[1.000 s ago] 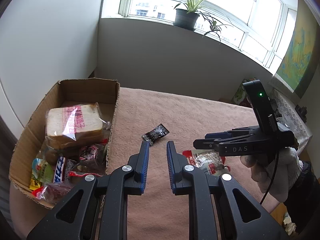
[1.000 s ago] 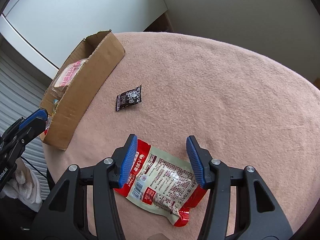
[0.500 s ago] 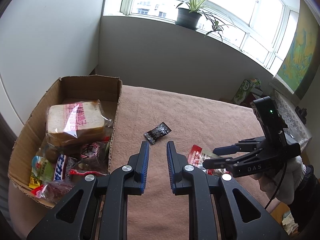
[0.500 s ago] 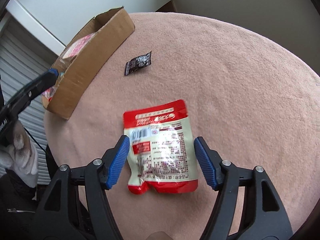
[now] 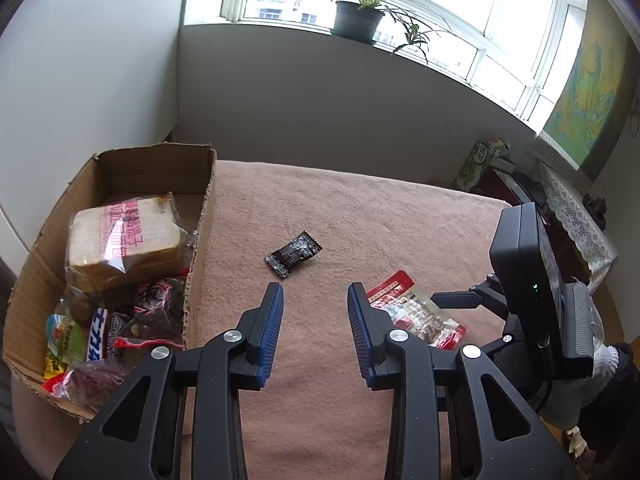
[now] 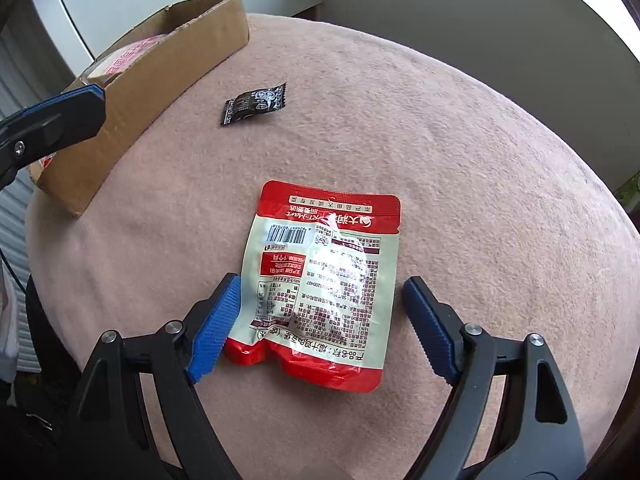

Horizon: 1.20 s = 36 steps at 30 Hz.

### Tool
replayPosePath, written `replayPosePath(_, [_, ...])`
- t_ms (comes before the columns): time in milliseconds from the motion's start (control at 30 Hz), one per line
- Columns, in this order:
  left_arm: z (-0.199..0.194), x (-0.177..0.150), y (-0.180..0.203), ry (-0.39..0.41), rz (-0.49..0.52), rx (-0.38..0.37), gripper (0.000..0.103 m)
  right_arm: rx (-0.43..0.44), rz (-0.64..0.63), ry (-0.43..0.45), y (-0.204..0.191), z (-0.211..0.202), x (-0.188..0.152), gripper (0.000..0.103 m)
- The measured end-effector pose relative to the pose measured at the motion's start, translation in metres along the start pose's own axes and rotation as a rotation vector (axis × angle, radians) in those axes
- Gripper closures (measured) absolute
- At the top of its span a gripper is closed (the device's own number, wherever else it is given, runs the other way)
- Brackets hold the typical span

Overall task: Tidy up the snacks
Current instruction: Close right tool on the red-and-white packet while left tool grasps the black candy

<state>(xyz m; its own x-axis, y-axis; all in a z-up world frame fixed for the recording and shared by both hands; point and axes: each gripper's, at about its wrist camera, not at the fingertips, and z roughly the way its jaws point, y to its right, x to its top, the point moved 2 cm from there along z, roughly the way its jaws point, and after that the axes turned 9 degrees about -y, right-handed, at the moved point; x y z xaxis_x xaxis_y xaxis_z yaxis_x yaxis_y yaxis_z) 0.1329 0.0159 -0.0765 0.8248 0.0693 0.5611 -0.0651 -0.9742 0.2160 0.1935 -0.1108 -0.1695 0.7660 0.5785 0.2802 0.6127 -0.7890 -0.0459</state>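
A red and cream snack pouch (image 6: 324, 284) lies flat on the pink table cloth; it also shows in the left wrist view (image 5: 416, 312). My right gripper (image 6: 320, 308) is open, its blue fingers on either side of the pouch's near end, not touching it. A small black candy wrapper (image 5: 294, 254) lies beyond my left gripper (image 5: 316, 308), which is open and empty above the cloth. The wrapper shows in the right wrist view too (image 6: 256, 104). A cardboard box (image 5: 200, 236) at the left holds bagged bread (image 5: 124, 236) and several snack packs.
The round table (image 6: 480, 160) drops off at its near and right edges. A grey wall stands behind it, with a potted plant (image 5: 360, 16) on the window sill. A green carton (image 5: 480, 160) and a lace-covered shelf stand at the right.
My left gripper has opened from nearly shut. My right gripper has pulled back and down, so the pouch now lies further ahead between its wider-spread fingers.
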Motion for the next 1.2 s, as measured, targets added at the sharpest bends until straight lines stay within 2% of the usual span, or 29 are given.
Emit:
replayPosePath(300, [0.051,0.027,0.020,-0.055,0.002,-0.022,0.071,-0.022,0.016,0.030,0.019,-0.007,-0.009,0.019])
replayPosePath(400, [0.069,0.036,0.020,-0.061,-0.014,-0.001,0.071,-0.012,0.020,0.039,0.025,-0.009,-0.013,0.019])
replayPosePath(567, [0.087,0.051,0.004,-0.062,-0.068,0.033,0.071,-0.011,0.012,0.051,0.023,-0.006,-0.013,0.019])
replayPosePath(633, [0.094,0.053,-0.003,-0.076,-0.094,0.036,0.066,-0.009,0.013,0.056,0.023,-0.007,-0.014,0.019])
replayPosePath(700, [0.099,0.054,-0.010,-0.091,-0.120,0.040,0.065,-0.006,0.014,0.058,0.024,-0.007,-0.013,0.019])
replayPosePath(833, [0.104,0.050,-0.023,-0.124,-0.161,0.003,0.065,-0.005,0.019,0.063,0.023,-0.010,-0.017,0.019])
replayPosePath(1000, [0.101,0.037,-0.015,-0.149,-0.106,-0.024,0.065,-0.005,0.036,0.066,0.024,-0.008,-0.014,0.019])
replayPosePath(1200, [0.098,0.030,-0.005,-0.143,-0.038,0.024,0.065,-0.014,0.069,0.077,0.024,-0.009,-0.013,0.019])
